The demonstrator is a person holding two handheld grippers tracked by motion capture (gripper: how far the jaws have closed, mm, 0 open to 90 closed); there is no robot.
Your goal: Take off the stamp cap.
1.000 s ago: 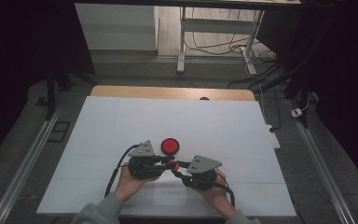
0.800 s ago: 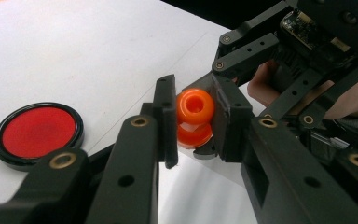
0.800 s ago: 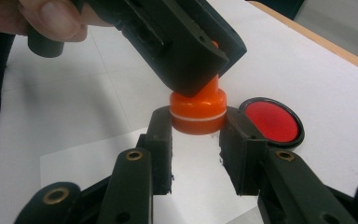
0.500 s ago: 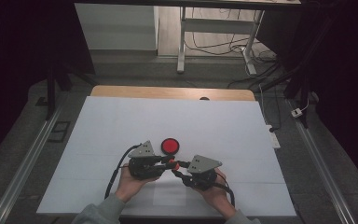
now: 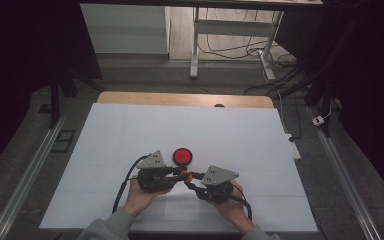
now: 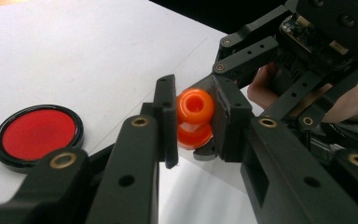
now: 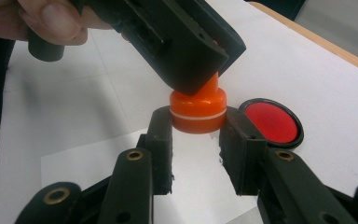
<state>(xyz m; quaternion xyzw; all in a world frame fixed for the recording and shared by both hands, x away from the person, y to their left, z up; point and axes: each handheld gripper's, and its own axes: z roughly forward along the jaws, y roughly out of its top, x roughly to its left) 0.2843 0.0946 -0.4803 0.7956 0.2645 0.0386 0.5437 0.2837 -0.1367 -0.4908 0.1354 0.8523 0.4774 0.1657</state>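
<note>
- Desk (image 5: 130, 130): flat, matte white top, wood strip along the far edge.
- Left hand-held gripper (image 5: 176, 174): black, hard jaws with brass-coloured pins, grey three-cornered plate on top. Clenched on the narrow neck of the orange piece (image 6: 194, 116); flat pads (image 6: 168, 119) touch it on both sides.
- Orange piece: glossy plastic, rounded, hollow top opening, wider ribbed cap-like base with a pale seam line (image 7: 198, 112). Held off the desk, between the two grippers, near the front centre.
- Red disc (image 5: 182, 156): flat, round, smooth red face in a black rim, lying on the desk just beyond the grippers.
- Right hand-held gripper (image 5: 191, 183): same black build. Its jaws flank the wide base from both sides; contact unclear, cannot tell if gripping.
</note>
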